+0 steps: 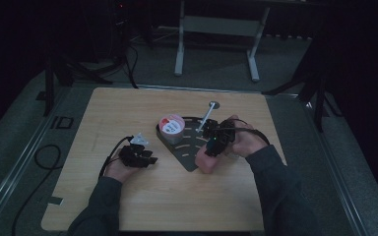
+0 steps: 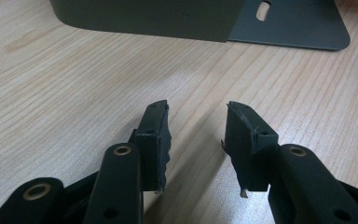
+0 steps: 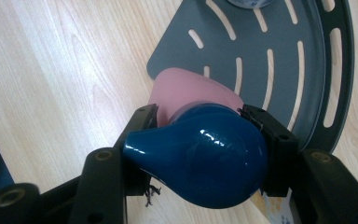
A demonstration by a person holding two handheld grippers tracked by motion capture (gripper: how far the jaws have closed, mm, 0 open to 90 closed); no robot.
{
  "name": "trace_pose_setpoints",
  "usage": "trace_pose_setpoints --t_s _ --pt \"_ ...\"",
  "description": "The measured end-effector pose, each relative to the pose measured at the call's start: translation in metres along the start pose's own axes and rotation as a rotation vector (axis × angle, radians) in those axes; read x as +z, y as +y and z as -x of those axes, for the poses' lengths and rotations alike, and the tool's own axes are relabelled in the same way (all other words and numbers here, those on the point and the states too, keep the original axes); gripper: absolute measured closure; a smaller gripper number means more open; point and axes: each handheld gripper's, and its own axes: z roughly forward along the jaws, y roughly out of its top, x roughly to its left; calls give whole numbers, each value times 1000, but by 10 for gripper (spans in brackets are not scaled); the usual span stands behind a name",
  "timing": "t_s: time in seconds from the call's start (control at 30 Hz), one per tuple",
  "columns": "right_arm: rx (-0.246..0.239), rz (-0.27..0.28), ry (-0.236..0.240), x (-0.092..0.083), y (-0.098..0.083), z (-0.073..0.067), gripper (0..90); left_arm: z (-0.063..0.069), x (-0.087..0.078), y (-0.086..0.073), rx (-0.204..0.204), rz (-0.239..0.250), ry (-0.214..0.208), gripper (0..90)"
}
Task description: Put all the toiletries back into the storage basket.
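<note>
Blue bulb clamped between right hand-held gripper pads

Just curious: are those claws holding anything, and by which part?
The right claw grips a blue bulb-shaped thing across its round belly. The left claw holds nothing.

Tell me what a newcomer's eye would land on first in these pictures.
First, the glossy blue bulb-shaped object clamped in the right hand-held gripper, with a pink object just beyond it at the edge of the dark slotted fan-shaped tray. On the tray's far end stands a round tub with a red and white lid. The left hand-held gripper rests on the wooden table, jaws apart with nothing between them.
</note>
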Motion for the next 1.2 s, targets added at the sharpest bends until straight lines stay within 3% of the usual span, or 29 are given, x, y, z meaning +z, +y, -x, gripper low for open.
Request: trace_pose_setpoints --t_s 0.53,1.2 --pt "14 0 11 3 13 12 475 0 0 0 1 -2 0 595" --pt "42 -16 -8 7 33 30 476 0 0 0 1 -2 -2 594"
